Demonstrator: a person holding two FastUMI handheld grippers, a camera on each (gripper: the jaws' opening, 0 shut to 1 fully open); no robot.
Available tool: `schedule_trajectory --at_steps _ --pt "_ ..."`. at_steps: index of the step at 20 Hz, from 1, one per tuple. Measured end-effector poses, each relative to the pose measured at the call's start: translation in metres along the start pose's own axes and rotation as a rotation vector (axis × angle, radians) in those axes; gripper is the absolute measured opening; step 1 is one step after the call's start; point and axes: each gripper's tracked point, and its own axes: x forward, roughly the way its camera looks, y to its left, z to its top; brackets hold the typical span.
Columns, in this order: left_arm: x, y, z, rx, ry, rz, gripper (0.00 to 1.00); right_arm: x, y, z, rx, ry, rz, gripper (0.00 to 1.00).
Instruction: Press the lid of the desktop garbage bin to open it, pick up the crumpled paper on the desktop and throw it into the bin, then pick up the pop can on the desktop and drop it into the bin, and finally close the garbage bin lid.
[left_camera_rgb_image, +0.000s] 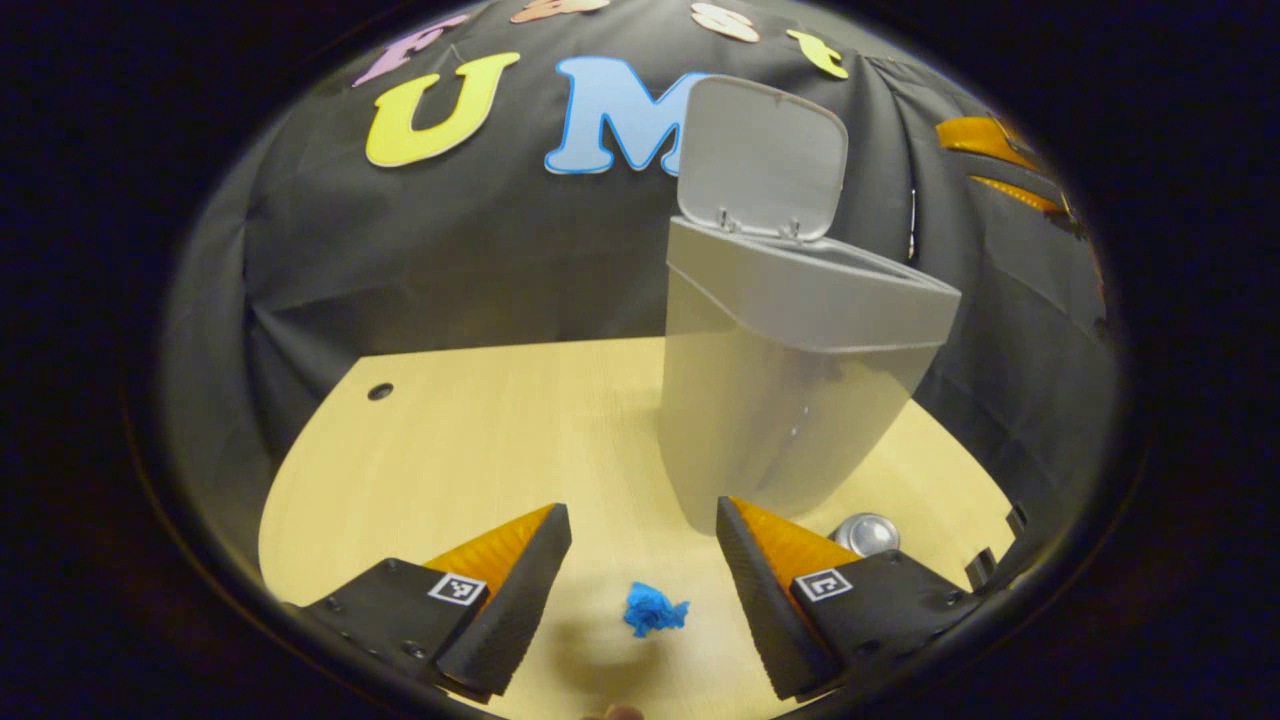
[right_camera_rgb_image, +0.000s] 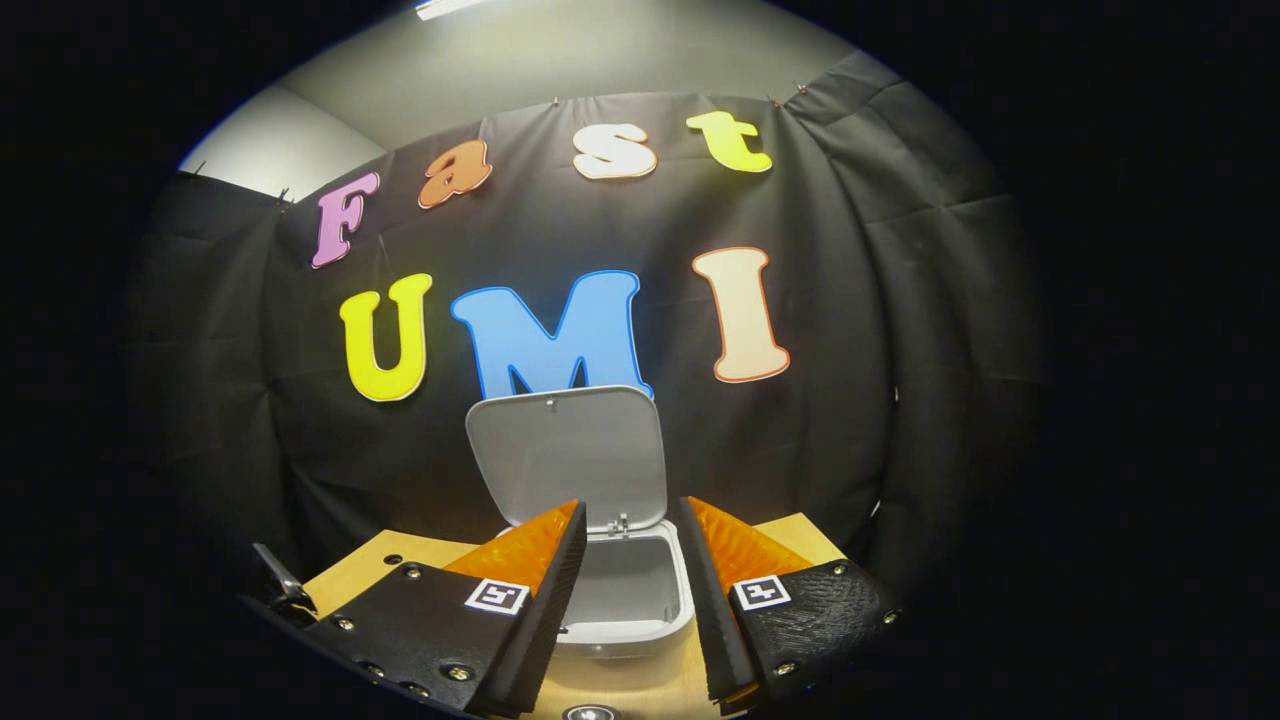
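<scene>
Left gripper view. Table (left_camera_rgb_image: 480, 440): pale wood-grain top with a rounded edge and a small dark hole at upper left of the board. Left gripper (left_camera_rgb_image: 640, 560) at the bottom of the frame, its wedge-shaped fingers (left_camera_rgb_image: 510, 600) spread wide with ribbed inner faces, nothing between them; each carries a small square black-and-white marker tag, no readable text. Paper (left_camera_rgb_image: 655, 608): blue, crumpled into a small irregular wad, lying on the table at lower centre, in the gap between the fingers but not touching either. Bin (left_camera_rgb_image: 790, 400): grey, smooth matte plastic, tapered body with rounded corners, right of centre, standing on the table. Lid (left_camera_rgb_image: 762, 160) hinged up, standing nearly upright, a rounded rectangle. Can (left_camera_rgb_image: 866, 532): only the shiny metal end visible at lower right, just beside the bin base and behind the right-hand finger; no label visible.

Right gripper view. Right gripper (right_camera_rgb_image: 630, 590) at bottom centre, fingers parted and empty, same ribbed wedges and marker tags. Bin (right_camera_rgb_image: 630, 620) seen from above between the fingers, mouth open; interior looks smooth and grey. Lid (right_camera_rgb_image: 565, 455) is raised at centre frame.
</scene>
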Motion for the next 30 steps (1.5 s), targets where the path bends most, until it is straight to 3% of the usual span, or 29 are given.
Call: schedule_trajectory --at_steps 12,24,30 --pt "0.047 0.005 -0.075 -0.001 0.175 0.007 0.96 -0.026 -0.053 -0.013 -0.017 0.050 -0.135 0.60" --pt "0.073 0.001 -0.125 0.014 0.279 0.033 0.97 -0.034 -0.064 -0.021 -0.026 0.084 -0.163 0.61" --pt "0.074 0.003 -0.128 0.041 0.275 0.066 0.97 -0.034 -0.067 -0.024 -0.011 0.094 -0.171 0.61"
